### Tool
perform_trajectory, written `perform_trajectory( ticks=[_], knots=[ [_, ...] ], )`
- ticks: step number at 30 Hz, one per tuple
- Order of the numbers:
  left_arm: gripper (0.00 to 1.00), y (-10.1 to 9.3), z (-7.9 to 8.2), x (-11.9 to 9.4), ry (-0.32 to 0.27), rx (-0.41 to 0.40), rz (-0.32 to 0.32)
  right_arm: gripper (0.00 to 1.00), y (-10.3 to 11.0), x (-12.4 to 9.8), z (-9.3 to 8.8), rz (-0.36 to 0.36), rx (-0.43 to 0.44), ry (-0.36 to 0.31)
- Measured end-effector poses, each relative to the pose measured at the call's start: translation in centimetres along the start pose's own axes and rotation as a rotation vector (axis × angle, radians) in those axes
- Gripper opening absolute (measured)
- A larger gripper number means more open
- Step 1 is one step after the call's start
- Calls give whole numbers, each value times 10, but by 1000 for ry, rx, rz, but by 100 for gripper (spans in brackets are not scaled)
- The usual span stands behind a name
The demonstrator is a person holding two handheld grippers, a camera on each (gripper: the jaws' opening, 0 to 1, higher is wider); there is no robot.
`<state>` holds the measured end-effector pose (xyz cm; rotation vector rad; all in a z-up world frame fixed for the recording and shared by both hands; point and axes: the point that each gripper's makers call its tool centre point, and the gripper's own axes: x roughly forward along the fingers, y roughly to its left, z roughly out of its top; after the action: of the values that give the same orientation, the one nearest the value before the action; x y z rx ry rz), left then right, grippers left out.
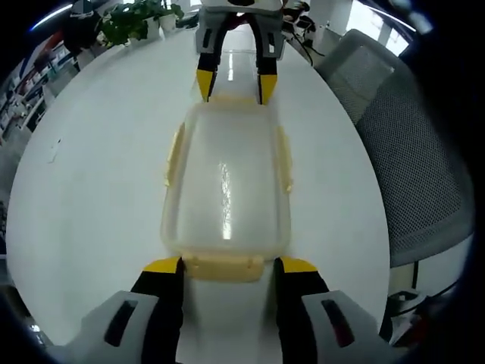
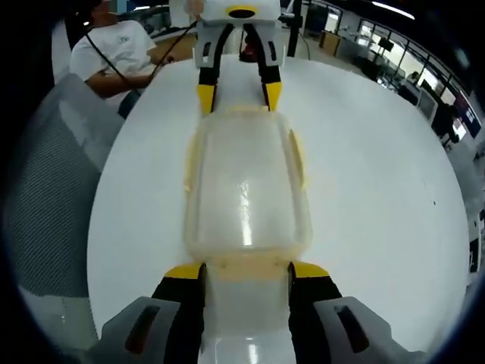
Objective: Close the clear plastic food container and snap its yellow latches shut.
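Handling: the clear plastic food container (image 1: 226, 186) looks light and empty, so it would likely skid on the smooth surface (image 1: 98, 174) if pushed from one end only; bracing it from both ends seems wise.
Stiffness: thin walls and lid probably flex a little; the yellow latches (image 1: 224, 267) look like hinged flaps that need a firm press to click.
Where to hold: at the short ends, on the latch flaps, not on the glossy lid top, which looks slippery.
Look: a rounded rectangular tub, translucent, lid resting on top, with pale yellow latches on all four sides; the side ones seem to stand out, not pressed down.
Position: in the middle of the white surface, lengthwise between the two grippers.
Left gripper (image 1: 227, 267): jaws apart, straddling the near end latch.
Right gripper (image 2: 246, 273): jaws apart, either side of the opposite end latch (image 2: 246, 265).
Surroundings: a mesh chair (image 1: 409, 167) beside the surface.
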<state>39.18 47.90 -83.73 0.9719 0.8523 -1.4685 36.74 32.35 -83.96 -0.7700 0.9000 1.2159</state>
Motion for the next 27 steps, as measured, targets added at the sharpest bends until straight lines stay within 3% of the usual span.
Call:
perform_trajectory(
  ticks=[4, 27],
  knots=[
    [40, -1, -1, -2, 8, 23, -11, 41, 3, 1, -1, 20, 13, 9],
    [38, 1, -3, -1, 18, 16, -8, 39, 2, 2, 0, 18, 11, 34]
  ],
)
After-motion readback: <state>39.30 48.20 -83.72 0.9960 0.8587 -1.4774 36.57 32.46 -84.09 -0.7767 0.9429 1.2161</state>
